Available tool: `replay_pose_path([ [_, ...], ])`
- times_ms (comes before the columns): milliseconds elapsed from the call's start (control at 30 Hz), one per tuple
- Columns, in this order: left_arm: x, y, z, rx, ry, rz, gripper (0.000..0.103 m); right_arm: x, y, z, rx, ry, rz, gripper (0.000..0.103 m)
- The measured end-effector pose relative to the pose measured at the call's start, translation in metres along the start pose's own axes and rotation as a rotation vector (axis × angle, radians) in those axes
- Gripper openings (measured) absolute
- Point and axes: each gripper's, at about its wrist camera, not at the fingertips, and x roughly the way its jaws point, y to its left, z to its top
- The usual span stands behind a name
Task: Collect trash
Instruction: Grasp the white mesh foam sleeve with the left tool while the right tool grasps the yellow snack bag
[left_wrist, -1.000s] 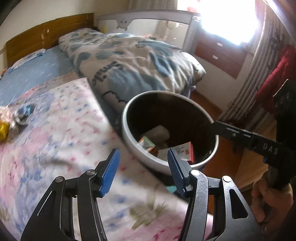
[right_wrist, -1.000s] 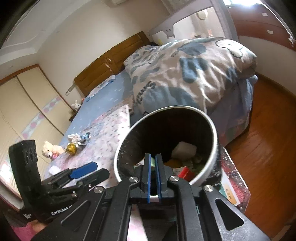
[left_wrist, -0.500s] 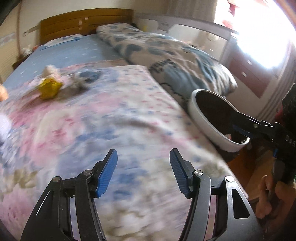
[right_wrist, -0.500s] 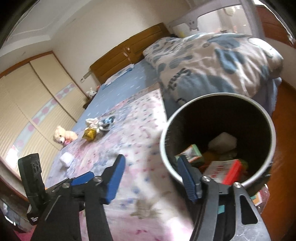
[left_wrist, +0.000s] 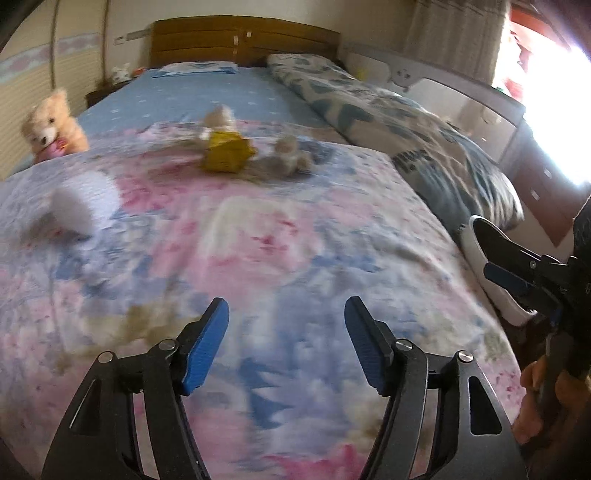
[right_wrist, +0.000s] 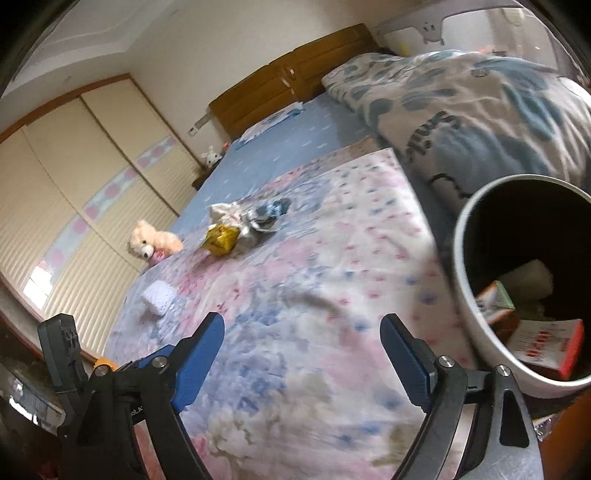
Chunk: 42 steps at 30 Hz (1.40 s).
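Note:
Trash lies far ahead on the flowered bedspread (left_wrist: 295, 240): a yellow crumpled wrapper (left_wrist: 227, 153) (right_wrist: 221, 238), grey-white crumpled scraps (left_wrist: 286, 158) (right_wrist: 258, 218) beside it, and a white wad (left_wrist: 83, 201) (right_wrist: 159, 297) further left. The white-rimmed bin (right_wrist: 465, 288) (left_wrist: 480, 266) stands at the bed's right side with boxes and wrappers inside. My left gripper (left_wrist: 286, 302) hangs over the bedspread, jaws opening, nothing between them. My right gripper (right_wrist: 303, 318) is just left of the bin, jaws opening wide, also with nothing between them.
A teddy bear (left_wrist: 51, 125) (right_wrist: 151, 242) sits at the bed's left edge. A folded patterned quilt (left_wrist: 406, 125) (right_wrist: 480, 110) lies along the right. The wooden headboard (left_wrist: 243, 40), a wardrobe (right_wrist: 74, 184) and a dresser (left_wrist: 546, 184) ring the bed. A hand (left_wrist: 546, 398) holds the right gripper.
Both views have swung left from the bin onto the bedspread. The right gripper went from shut to wide open. The left jaws spread a little more.

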Motion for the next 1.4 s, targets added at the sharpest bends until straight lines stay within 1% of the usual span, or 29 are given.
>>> replay_pose_path([
  [167, -0.002, 0.033, 0.001, -0.059, -0.006, 0.052, 0.069, 0.020, 0.017, 0.002, -0.018, 0.021, 0.017, 0.088],
  [433, -0.006, 0.083, 0.010, -0.165, -0.018, 0.118, 0.070, 0.056, 0.050, 0.005, -0.062, 0.048, 0.073, 0.089],
  [733, 0.000, 0.133, 0.028, -0.224, -0.021, 0.191, 0.073, 0.112, 0.096, 0.013, -0.139, 0.087, 0.134, 0.088],
  [900, 0.008, 0.153, 0.041, -0.241, -0.024, 0.213, 0.073, 0.148, 0.116, 0.023, -0.168, 0.110, 0.146, 0.088],
  [1100, 0.021, 0.174, 0.057, -0.274, -0.028, 0.219, 0.073, 0.190, 0.135, 0.040, -0.202, 0.112, 0.122, 0.088],
  [1300, 0.034, 0.185, 0.065, -0.297, -0.024, 0.207, 0.073, 0.225, 0.139, 0.057, -0.175, 0.110, 0.061, 0.087],
  [1367, 0.036, 0.184, 0.066, -0.283, -0.032, 0.216, 0.072, 0.234, 0.139, 0.061, -0.171, 0.108, 0.040, 0.083],
  [1400, 0.037, 0.183, 0.067, -0.273, -0.035, 0.216, 0.063, 0.239, 0.139, 0.062, -0.168, 0.112, 0.027, 0.075],
])
